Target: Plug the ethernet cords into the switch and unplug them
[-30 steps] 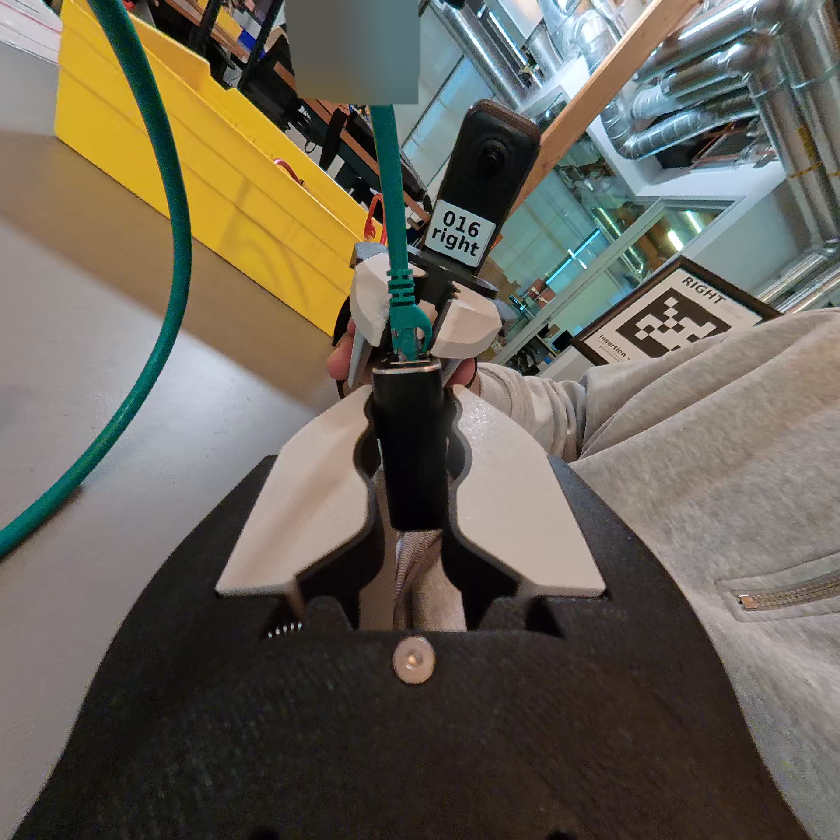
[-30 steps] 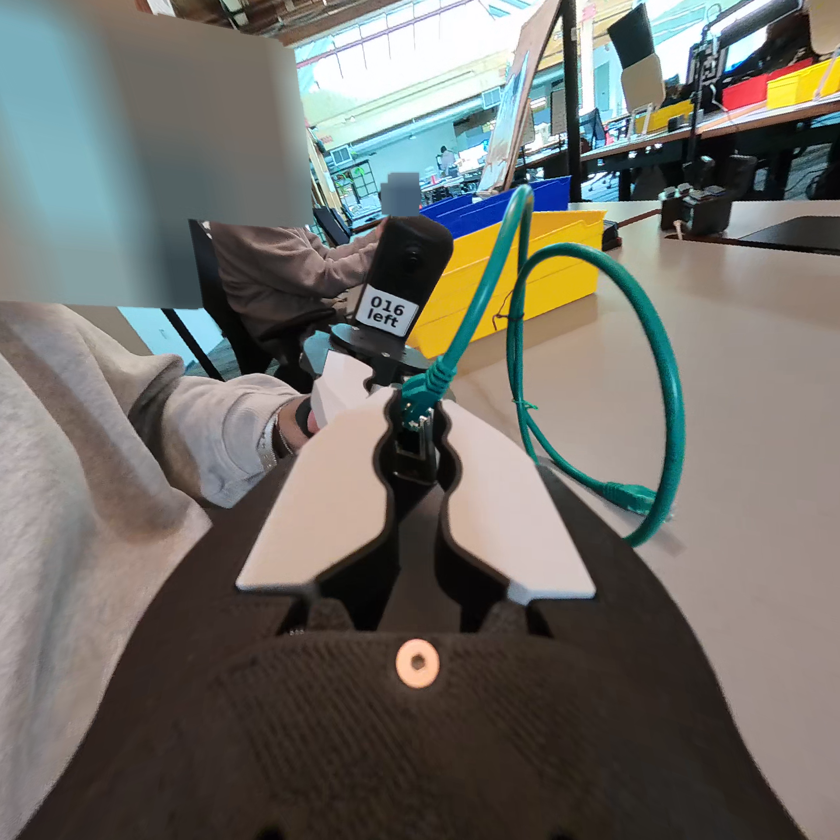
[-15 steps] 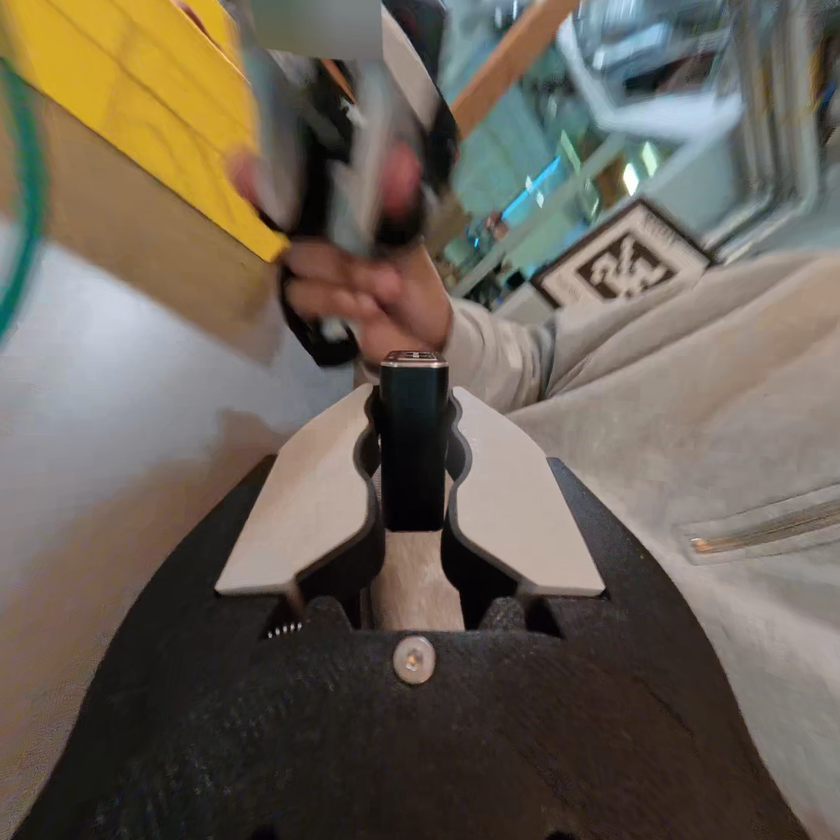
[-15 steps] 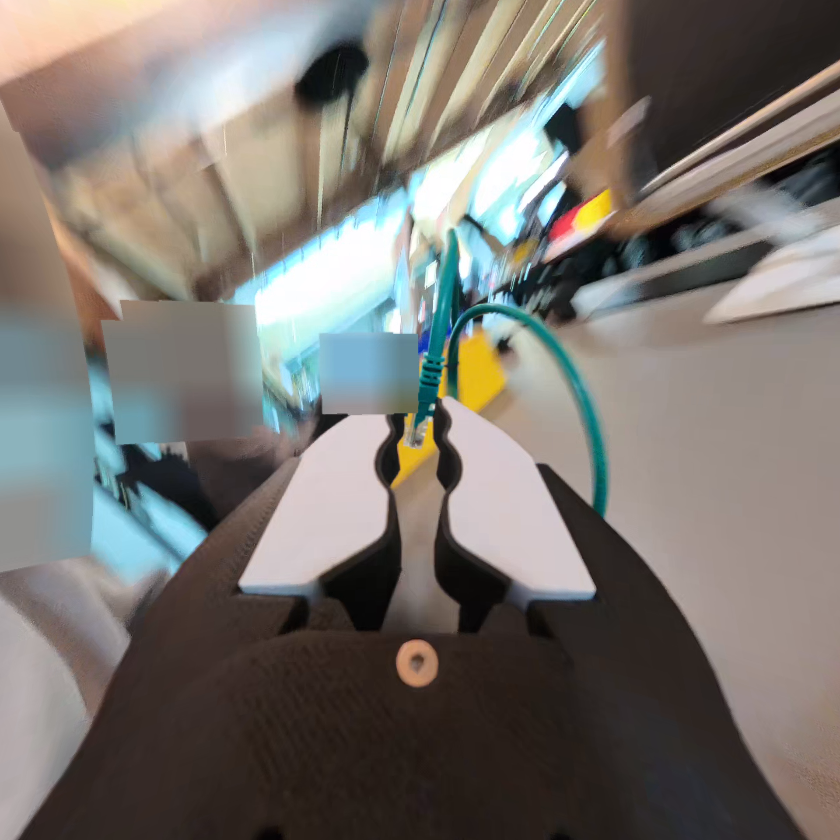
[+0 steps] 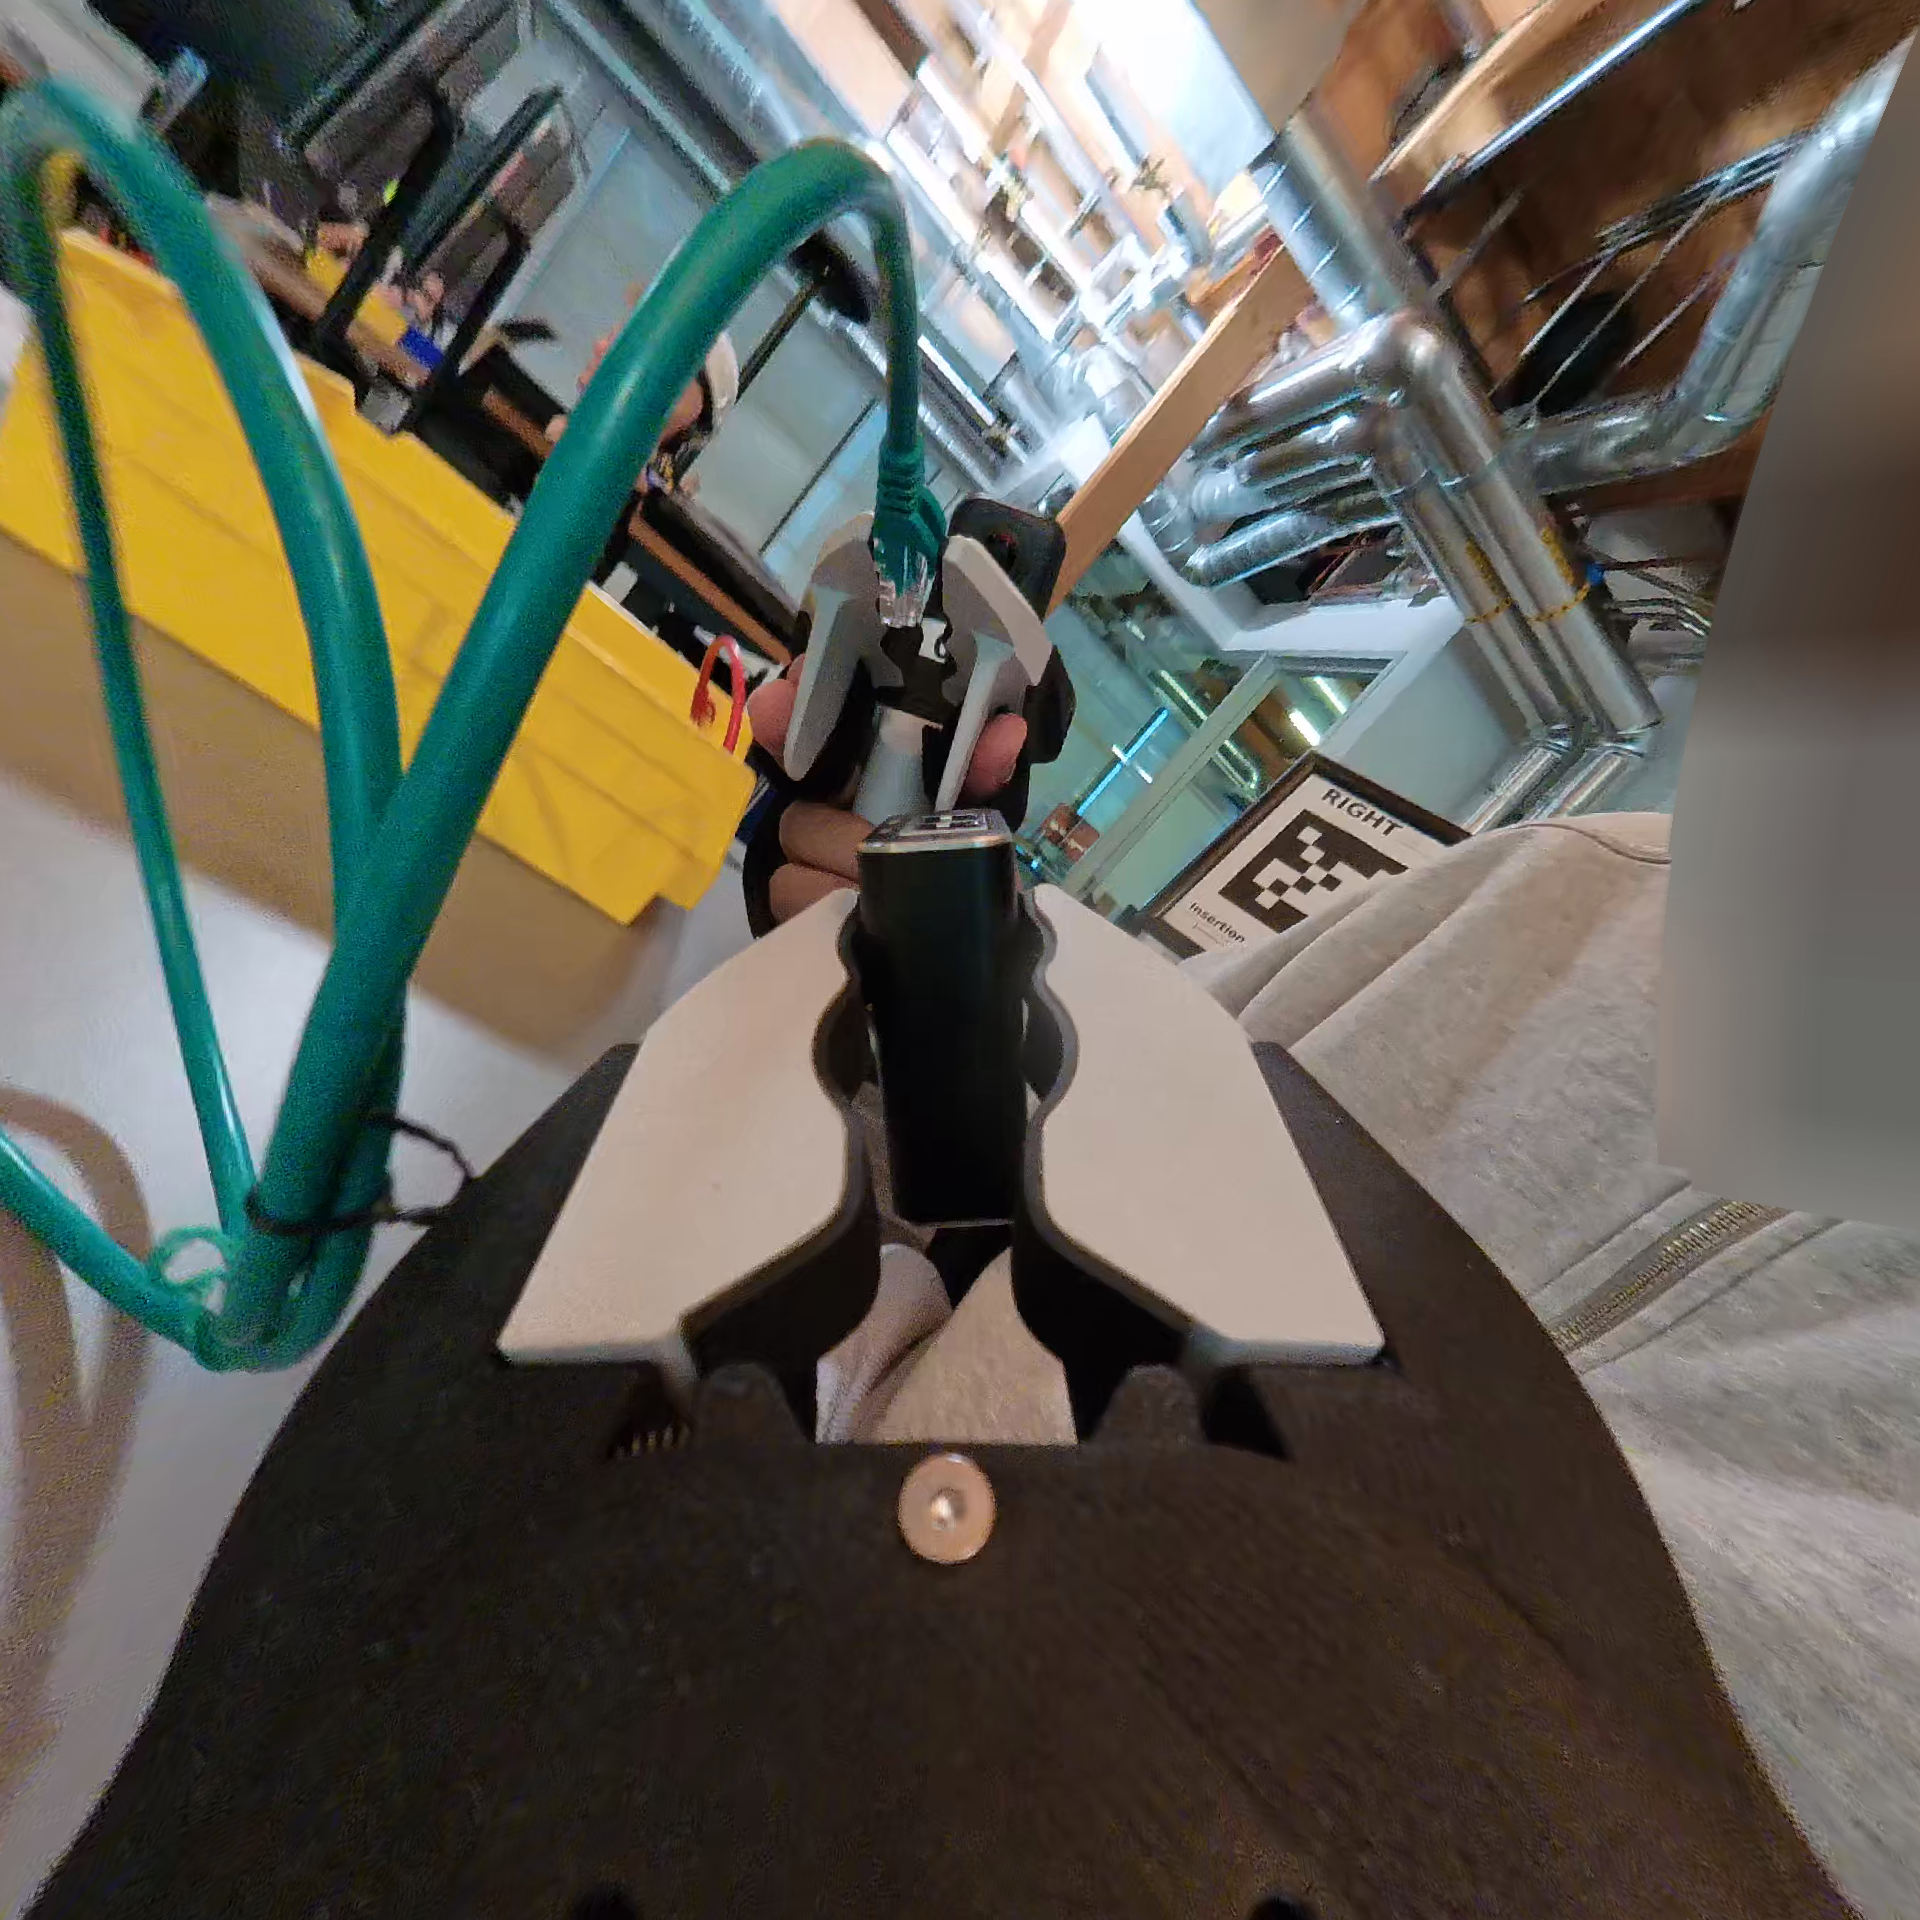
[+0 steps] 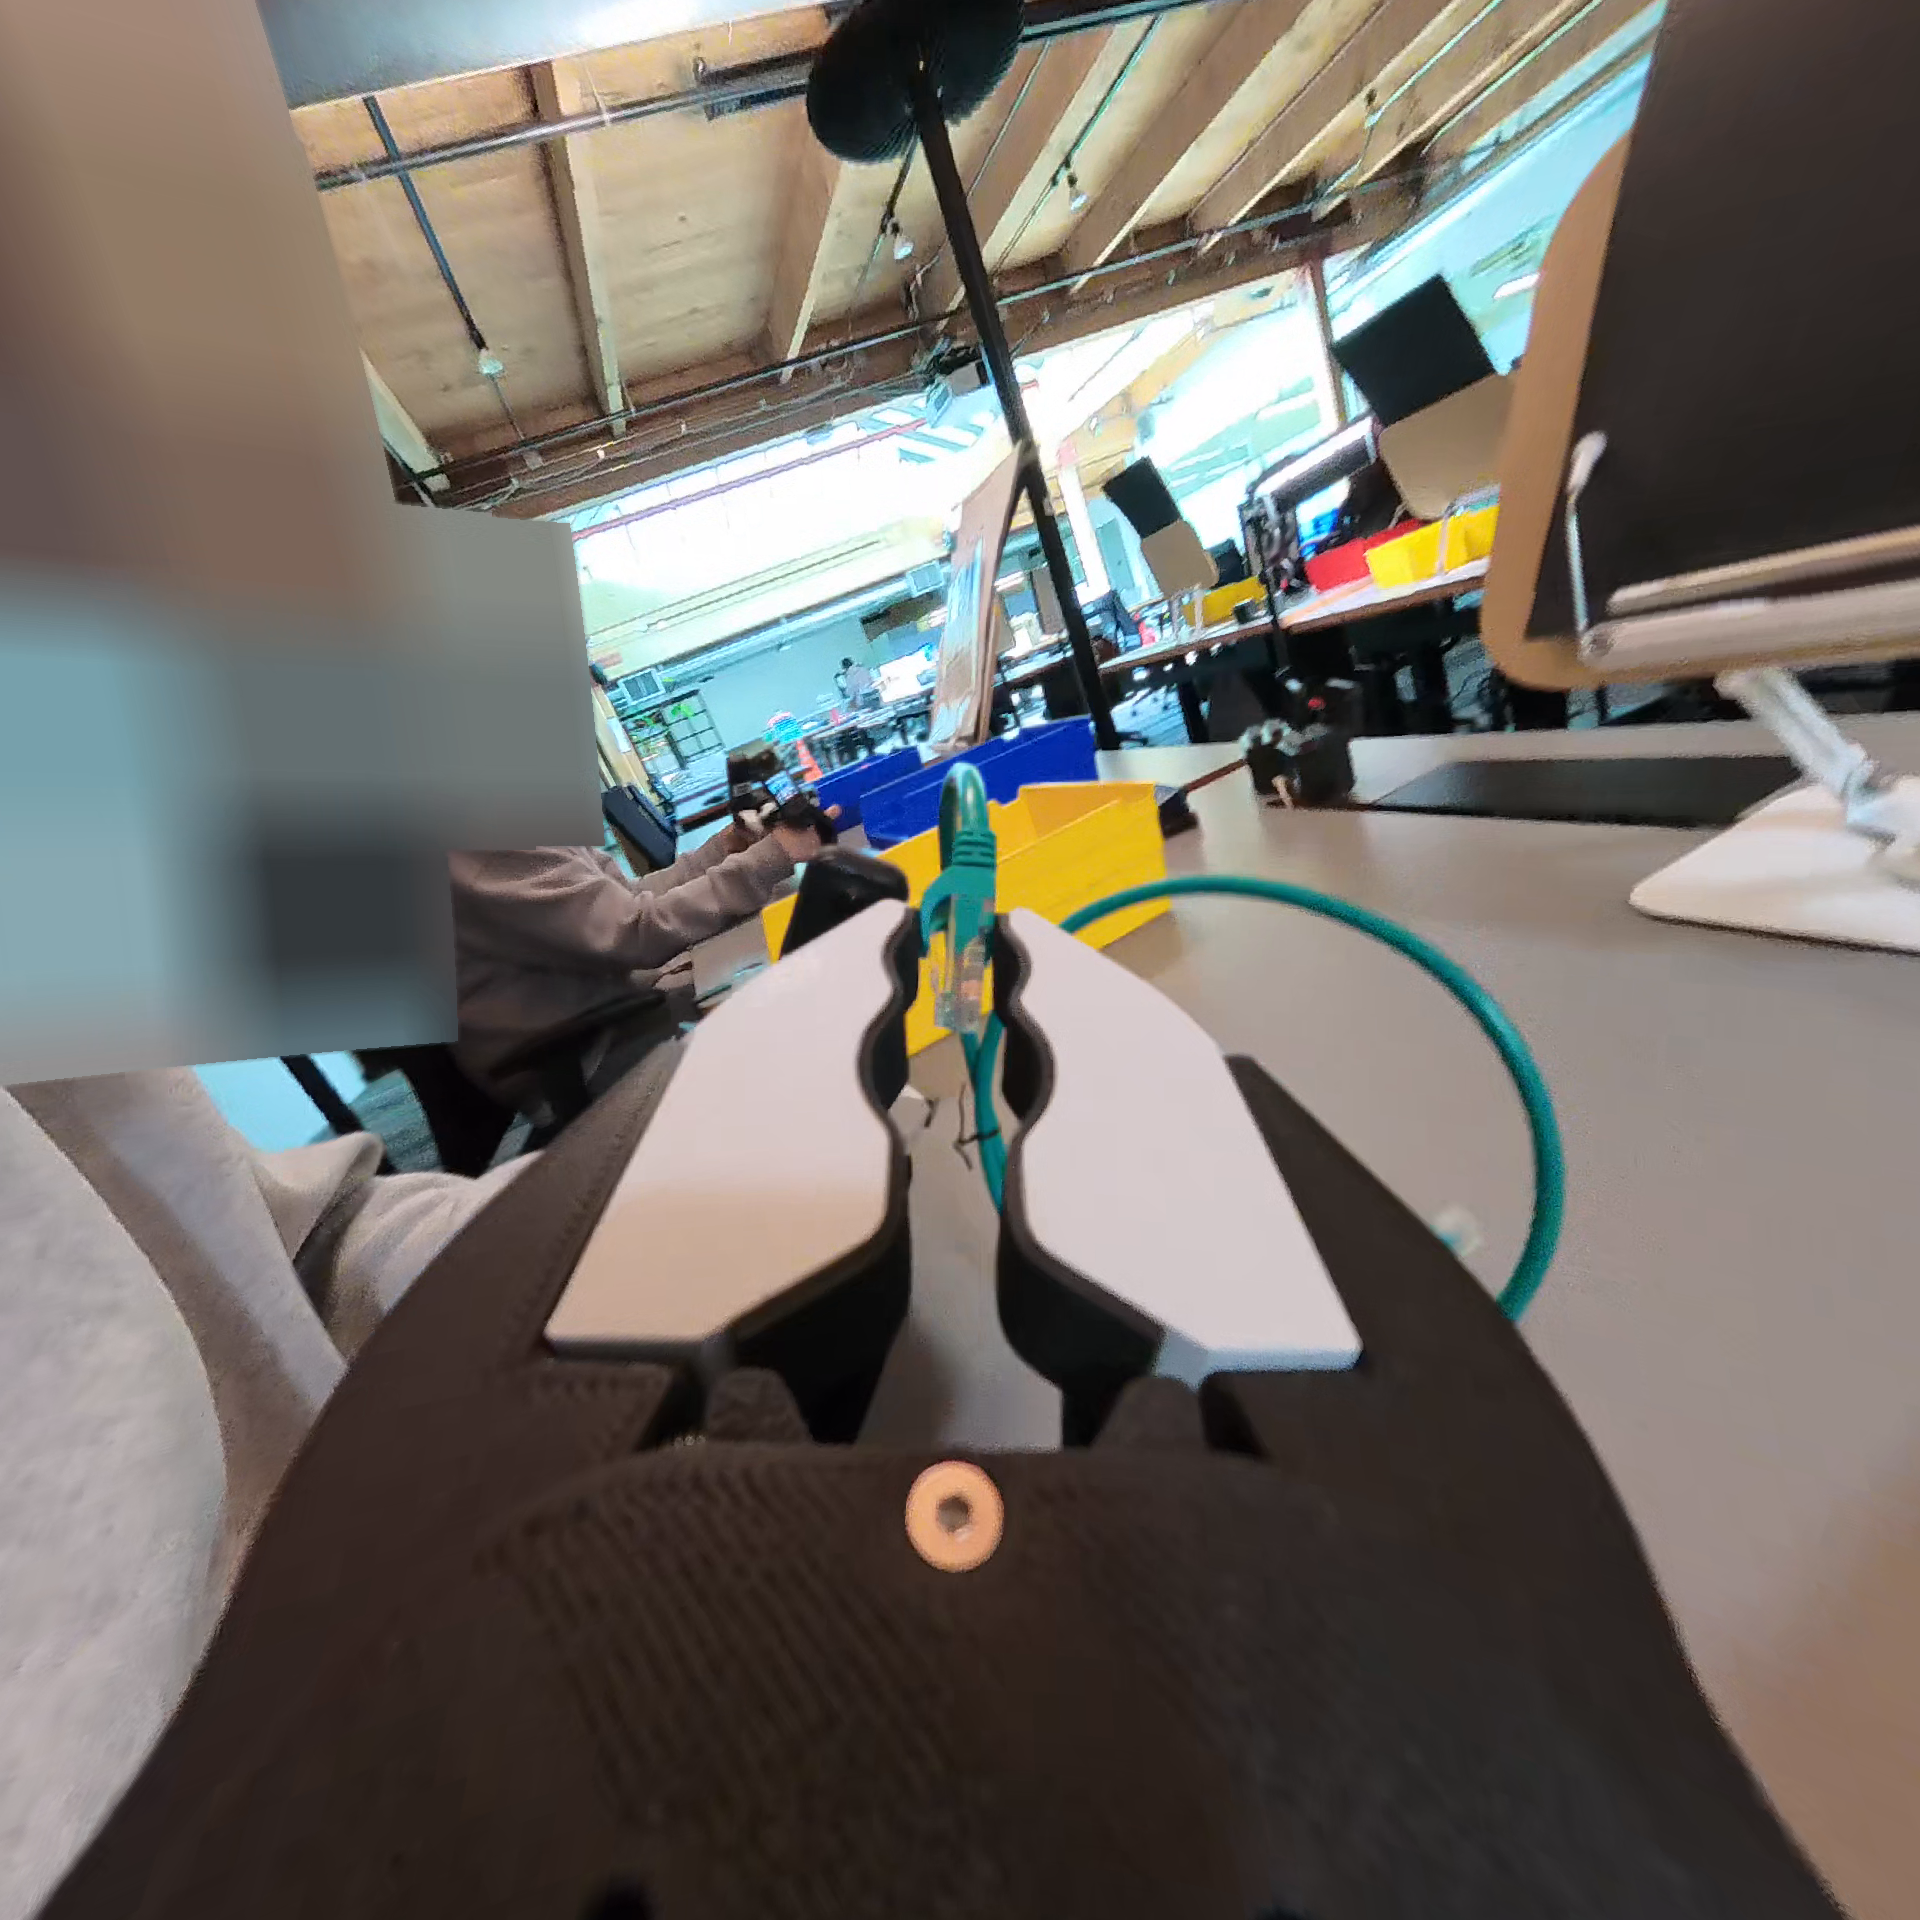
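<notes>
My left gripper [image 5: 940,914] is shut on a small black switch [image 5: 940,1039], held upright with its metal port end facing away. My right gripper [image 6: 961,925] is shut on the clear plug [image 6: 958,971] of a green ethernet cord [image 6: 1496,1049]. In the left wrist view the right gripper [image 5: 912,582] shows above and beyond the switch, holding the plug [image 5: 902,587] clear of the port. The cord [image 5: 436,790] loops down to the table, tied with a black twist tie [image 5: 353,1210]. The cord's other plug [image 6: 1455,1226] lies on the table.
A yellow bin [image 5: 343,665] stands on the grey table [image 5: 94,1039] to the left; it also shows ahead in the right wrist view [image 6: 1081,842] with blue bins [image 6: 997,764] behind. A white monitor stand [image 6: 1797,852] is at the right. The person's grey sleeve [image 5: 1558,1091] lies beside the left gripper.
The green plug was in the switch a second ago. The right gripper has pulled it out and lifted it up and away. The left gripper kept hold of the switch.
</notes>
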`<state>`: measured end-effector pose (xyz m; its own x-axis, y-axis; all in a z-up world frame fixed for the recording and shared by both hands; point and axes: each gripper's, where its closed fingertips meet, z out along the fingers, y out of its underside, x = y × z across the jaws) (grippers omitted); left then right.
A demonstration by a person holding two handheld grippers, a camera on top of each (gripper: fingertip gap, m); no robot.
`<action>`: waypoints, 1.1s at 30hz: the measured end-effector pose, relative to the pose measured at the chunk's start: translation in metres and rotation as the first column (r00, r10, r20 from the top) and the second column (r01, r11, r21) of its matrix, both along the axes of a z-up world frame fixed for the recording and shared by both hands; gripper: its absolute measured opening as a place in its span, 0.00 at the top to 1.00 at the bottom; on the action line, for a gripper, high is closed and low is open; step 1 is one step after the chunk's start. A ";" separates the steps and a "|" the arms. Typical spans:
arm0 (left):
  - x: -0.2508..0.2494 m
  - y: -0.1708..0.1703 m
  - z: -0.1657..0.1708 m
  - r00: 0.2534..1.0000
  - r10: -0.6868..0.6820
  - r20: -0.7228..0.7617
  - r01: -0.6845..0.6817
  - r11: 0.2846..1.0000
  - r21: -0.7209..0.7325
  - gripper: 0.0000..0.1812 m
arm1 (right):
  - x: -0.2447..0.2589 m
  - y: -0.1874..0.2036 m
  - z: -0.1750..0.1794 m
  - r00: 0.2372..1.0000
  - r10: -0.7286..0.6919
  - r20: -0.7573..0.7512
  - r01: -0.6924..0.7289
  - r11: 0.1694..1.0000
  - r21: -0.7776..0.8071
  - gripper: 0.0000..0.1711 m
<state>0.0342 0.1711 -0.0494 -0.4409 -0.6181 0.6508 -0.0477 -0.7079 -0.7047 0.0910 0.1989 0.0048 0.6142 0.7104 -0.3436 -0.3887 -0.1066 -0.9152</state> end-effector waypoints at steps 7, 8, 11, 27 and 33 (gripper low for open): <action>0.000 -0.021 0.004 0.994 -0.108 0.031 0.108 0.994 0.018 0.86 | 0.009 -0.020 0.057 0.987 -0.062 0.150 0.049 0.995 0.087 0.92; -0.001 -0.026 0.005 0.991 -0.129 0.036 0.128 0.991 0.033 0.86 | 0.011 -0.025 0.067 0.981 -0.077 0.177 0.059 0.992 0.108 0.93; -0.002 -0.038 0.009 0.982 -0.179 0.055 0.175 0.981 0.079 0.86 | 0.015 -0.034 0.085 0.962 -0.128 0.242 0.092 0.983 0.158 0.93; -0.013 0.009 0.014 0.989 -0.035 0.145 0.056 0.988 -0.144 0.86 | 0.063 0.027 -0.072 0.928 -0.078 0.364 0.230 0.889 -0.396 0.72; -0.014 0.019 0.013 0.989 -0.002 0.146 0.030 0.982 -0.186 0.86 | 0.064 0.021 -0.086 0.867 -0.035 0.497 0.277 0.862 -0.423 0.62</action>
<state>0.0206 0.1897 -0.0368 -0.5474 -0.4834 0.6832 0.0321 -0.8278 -0.5601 0.1551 0.2197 -0.0813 0.8718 0.4180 -0.2554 0.0128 -0.5406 -0.8412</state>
